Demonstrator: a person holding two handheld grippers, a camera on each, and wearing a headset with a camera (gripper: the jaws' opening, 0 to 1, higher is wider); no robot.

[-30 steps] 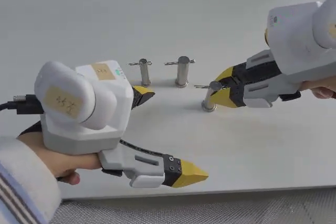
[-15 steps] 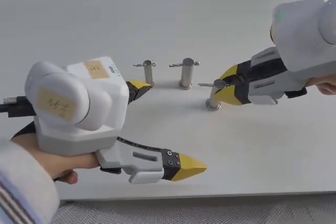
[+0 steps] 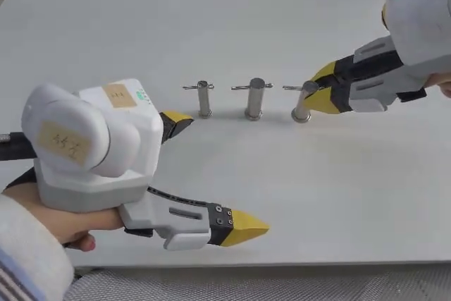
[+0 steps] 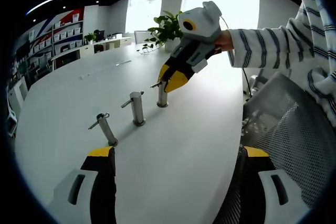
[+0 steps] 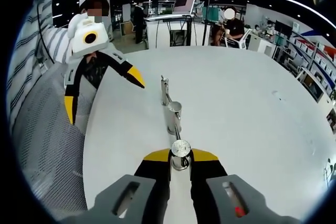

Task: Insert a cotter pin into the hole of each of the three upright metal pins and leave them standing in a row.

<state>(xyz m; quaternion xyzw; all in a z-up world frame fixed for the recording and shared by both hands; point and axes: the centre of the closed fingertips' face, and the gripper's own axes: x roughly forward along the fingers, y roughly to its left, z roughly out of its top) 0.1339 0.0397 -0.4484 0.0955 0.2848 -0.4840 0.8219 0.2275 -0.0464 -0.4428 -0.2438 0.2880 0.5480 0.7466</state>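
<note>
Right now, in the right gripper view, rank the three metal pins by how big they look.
Largest to smallest:
1. nearest pin, between the jaws
2. middle pin
3. far pin
That order follows nearness to the camera, so real sizes stay unsure.

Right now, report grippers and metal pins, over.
Right gripper shut on rightmost silver metal pin, thin wire cotter pin through it. Left gripper open, clear. Middle pin, leftmost pin standing, cottered. Nothing obstructing.

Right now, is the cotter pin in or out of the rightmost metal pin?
In: the cotter pin pokes out sideways from the top of the rightmost metal pin, which the right gripper clamps.
</note>
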